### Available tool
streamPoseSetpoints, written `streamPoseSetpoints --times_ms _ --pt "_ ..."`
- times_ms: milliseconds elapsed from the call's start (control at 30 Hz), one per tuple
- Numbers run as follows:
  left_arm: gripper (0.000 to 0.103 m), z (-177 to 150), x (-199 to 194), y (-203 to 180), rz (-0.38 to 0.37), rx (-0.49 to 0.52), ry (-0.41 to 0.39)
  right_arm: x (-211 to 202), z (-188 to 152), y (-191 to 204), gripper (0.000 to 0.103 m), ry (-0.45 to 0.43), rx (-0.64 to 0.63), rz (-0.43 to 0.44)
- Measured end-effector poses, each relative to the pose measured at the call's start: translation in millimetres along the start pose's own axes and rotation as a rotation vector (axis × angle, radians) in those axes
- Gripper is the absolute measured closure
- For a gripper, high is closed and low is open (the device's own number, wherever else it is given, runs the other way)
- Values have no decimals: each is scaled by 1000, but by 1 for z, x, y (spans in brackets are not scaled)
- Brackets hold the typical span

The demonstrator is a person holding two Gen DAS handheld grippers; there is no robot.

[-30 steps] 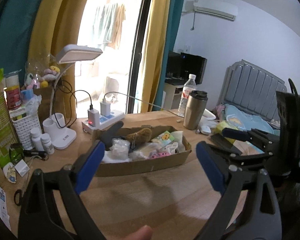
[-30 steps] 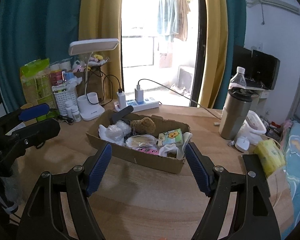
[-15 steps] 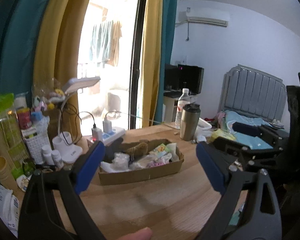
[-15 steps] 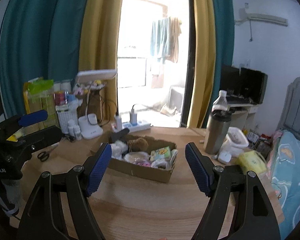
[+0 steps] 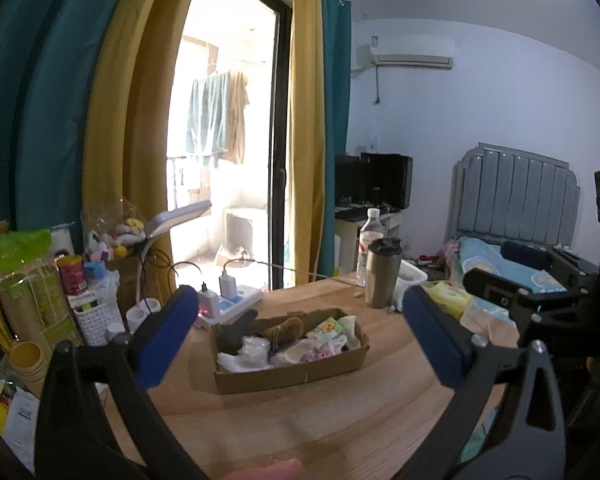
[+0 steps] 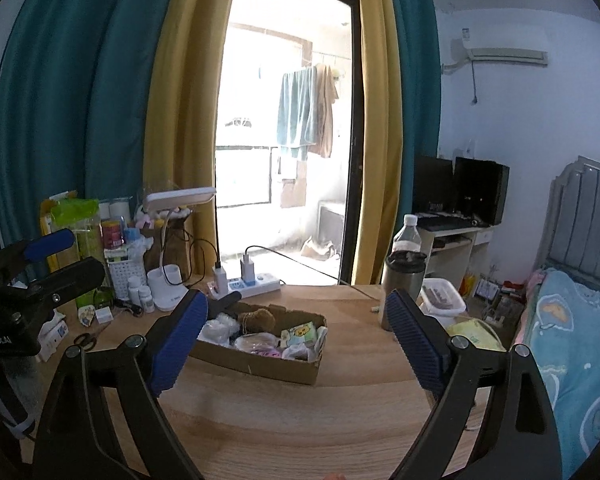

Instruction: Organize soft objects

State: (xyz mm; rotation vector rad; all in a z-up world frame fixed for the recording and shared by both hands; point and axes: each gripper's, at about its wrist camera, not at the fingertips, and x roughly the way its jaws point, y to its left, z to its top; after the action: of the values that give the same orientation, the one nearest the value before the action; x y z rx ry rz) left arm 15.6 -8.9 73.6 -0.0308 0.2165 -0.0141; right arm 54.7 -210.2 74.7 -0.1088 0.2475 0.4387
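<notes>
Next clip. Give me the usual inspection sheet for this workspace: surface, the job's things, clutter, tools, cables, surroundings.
Surface: wooden table, bare in front of the box.
Job's things: cardboard box mid-table, filled with soft items, among them a brown plush toy and bagged white pieces; nothing lies loose beside it.
Clutter: desk lamp, white basket, small bottles, scissors, steel tumbler, water bottle, yellow pack.
Tools: left tool and right tool both back from the box, jaws opening, nothing between them.
Cables: power strip behind the box, chargers plugged in, one lead running right.
Surroundings: curtains, balcony door, bed, air conditioner.
</notes>
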Motion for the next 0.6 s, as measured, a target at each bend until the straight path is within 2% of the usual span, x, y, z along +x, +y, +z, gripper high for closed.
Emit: streamPoseSetpoints --times_ms 600 --pt "0 4 -8 -3 -2 0 -14 -8 4 3 10 -11 -2 -2"
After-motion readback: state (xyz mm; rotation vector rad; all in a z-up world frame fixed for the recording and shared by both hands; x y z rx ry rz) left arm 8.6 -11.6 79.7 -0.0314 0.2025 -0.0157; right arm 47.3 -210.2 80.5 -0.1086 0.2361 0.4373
